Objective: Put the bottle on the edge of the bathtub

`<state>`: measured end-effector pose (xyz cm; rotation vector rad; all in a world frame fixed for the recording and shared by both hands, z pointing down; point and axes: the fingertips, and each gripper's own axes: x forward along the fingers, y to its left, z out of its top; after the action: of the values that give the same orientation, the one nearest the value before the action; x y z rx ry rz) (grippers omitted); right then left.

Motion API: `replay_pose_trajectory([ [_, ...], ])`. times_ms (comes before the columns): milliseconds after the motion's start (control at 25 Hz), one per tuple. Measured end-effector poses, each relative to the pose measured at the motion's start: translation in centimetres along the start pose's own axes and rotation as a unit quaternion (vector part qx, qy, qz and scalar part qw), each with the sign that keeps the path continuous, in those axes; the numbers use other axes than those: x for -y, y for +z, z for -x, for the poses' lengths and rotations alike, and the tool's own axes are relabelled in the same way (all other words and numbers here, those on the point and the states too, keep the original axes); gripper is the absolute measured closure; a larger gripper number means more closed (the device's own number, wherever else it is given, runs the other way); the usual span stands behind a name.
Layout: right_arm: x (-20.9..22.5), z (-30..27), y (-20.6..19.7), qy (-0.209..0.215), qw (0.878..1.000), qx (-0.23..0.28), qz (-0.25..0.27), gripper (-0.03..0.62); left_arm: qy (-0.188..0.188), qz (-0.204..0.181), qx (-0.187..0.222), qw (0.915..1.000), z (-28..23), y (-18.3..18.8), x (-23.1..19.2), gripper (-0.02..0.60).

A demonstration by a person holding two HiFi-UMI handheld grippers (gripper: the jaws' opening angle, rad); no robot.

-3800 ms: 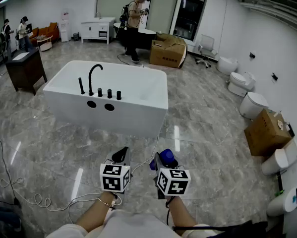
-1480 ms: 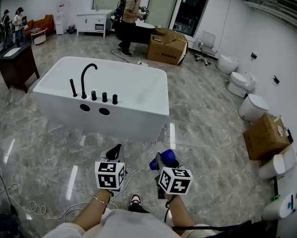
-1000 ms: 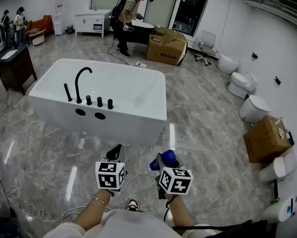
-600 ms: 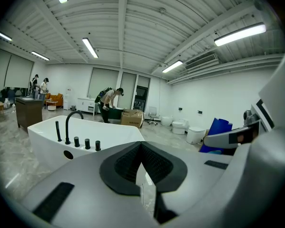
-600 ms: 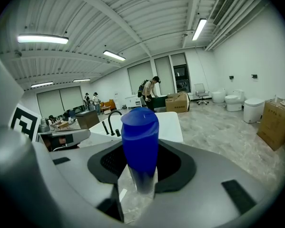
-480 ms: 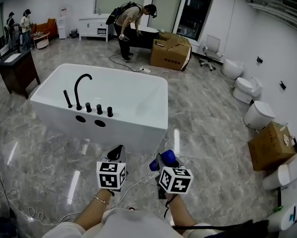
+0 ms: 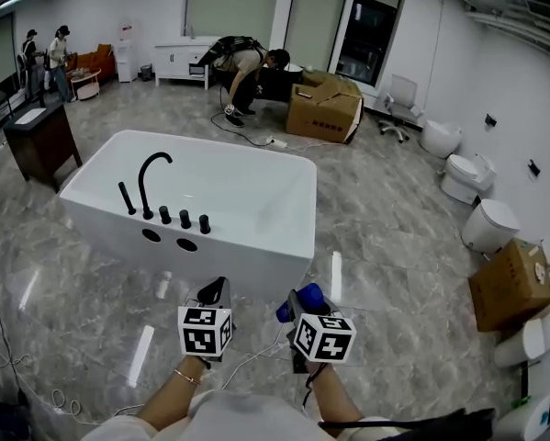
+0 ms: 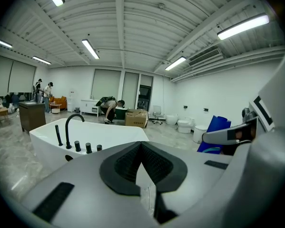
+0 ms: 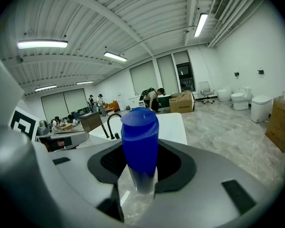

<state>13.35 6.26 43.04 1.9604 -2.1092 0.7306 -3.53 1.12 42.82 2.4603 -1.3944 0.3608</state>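
Note:
The white bathtub (image 7: 297, 182) stands on the marble floor ahead of me, with a black faucet (image 7: 150, 180) and knobs on its near left rim. My right gripper (image 7: 299, 309) is shut on a blue bottle (image 7: 300, 298) and holds it upright above the floor, short of the tub's near right corner. In the right gripper view the bottle (image 9: 140, 146) stands between the jaws of the right gripper (image 9: 141, 167), with the tub (image 9: 173, 122) behind. My left gripper (image 7: 216, 292), beside it, is shut and holds nothing; the left gripper view shows that gripper (image 8: 141, 151), the tub (image 8: 116, 136) and the bottle (image 8: 217, 127).
A cable (image 7: 256, 356) lies on the floor near my feet. A person (image 7: 247, 64) bends over behind the tub by a cardboard box (image 7: 325, 110). Toilets (image 7: 490, 223) and another box (image 7: 518, 285) line the right wall. A dark cabinet (image 7: 38, 136) stands at the left.
The tub has drawn nearer and sits lower in the head view. The person at the back has bent down. Both grippers keep their pose, and the bottle is still held.

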Motion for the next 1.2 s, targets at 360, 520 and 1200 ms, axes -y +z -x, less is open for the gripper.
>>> replay_pose_trajectory([
  [360,1.6,-1.4,0.6,0.007,1.0,-0.001,-0.007,0.427,0.007,-0.013,-0.006,0.9999,-1.7,0.4,0.4,0.571],
  [520,2.0,-1.5,0.7,0.008,1.0,-0.004,-0.008,0.427,0.013,-0.009,-0.007,0.9998,-1.7,0.4,0.3,0.571],
  [1200,2.4,-2.5,-0.2,0.001,1.0,-0.019,-0.013,0.427,0.014,-0.001,-0.025,0.9996,-2.3,-1.0,-0.5,0.571],
])
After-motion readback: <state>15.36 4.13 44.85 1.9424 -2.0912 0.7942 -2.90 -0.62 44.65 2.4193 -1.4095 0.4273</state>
